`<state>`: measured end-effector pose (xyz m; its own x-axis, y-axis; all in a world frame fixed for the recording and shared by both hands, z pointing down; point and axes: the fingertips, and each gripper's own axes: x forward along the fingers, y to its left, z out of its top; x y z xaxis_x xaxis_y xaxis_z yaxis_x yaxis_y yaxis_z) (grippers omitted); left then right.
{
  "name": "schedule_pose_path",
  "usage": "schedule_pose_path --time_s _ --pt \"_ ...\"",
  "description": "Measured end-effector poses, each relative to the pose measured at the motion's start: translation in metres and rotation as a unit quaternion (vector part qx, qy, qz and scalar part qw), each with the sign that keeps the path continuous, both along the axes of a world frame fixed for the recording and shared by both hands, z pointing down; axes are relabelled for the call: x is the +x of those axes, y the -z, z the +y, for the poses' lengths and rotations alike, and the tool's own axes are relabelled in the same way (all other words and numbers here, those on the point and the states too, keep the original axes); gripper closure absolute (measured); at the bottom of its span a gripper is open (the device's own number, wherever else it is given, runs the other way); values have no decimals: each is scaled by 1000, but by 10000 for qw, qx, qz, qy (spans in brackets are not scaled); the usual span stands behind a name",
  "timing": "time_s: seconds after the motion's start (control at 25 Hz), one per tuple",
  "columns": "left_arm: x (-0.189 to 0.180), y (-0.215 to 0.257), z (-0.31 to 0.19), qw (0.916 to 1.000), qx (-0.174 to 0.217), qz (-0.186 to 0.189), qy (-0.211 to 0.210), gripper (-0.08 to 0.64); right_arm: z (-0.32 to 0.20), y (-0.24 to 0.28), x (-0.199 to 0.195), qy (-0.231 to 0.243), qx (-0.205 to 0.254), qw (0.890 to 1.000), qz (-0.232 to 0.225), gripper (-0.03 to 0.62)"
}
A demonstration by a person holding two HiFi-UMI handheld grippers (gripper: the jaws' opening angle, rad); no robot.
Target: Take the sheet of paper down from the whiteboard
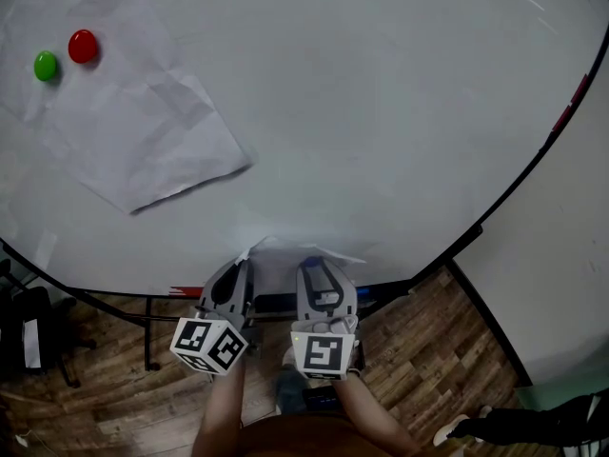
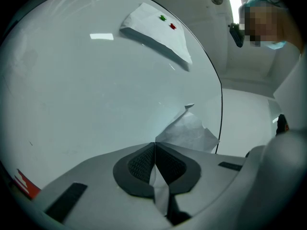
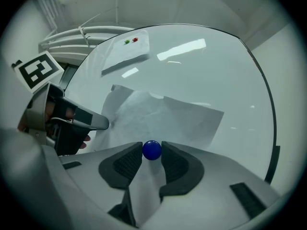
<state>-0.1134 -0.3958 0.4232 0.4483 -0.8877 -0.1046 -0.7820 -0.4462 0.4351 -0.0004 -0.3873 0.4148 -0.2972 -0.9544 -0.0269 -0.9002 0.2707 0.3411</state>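
Whiteboard [image 1: 400,112] is filling the head view, and the sheet of paper [image 1: 295,248] is lying against it at six o'clock. Left gripper [image 2: 154,152] is pinching the sheet's edge, jaws tight together; right gripper [image 1: 324,265] is clasping the blue magnet [image 3: 152,150] against that sheet, jaws wide

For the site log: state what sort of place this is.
Likely an office or classroom: a large whiteboard, an upper sheet of paper pinned by a red magnet and a green magnet, wood-plank flooring.

Head view looks steeply down over the whiteboard [image 1: 381,112]; both gripper views face it closely; all share the upper pinned sheet [image 1: 124,112].
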Motion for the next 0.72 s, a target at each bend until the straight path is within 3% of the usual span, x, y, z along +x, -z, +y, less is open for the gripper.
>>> schedule_pose_path --time_s 0.72 --pt "-11 12 27 9998 8 49 217 535 17 -5 16 11 -165 9995 -262 457"
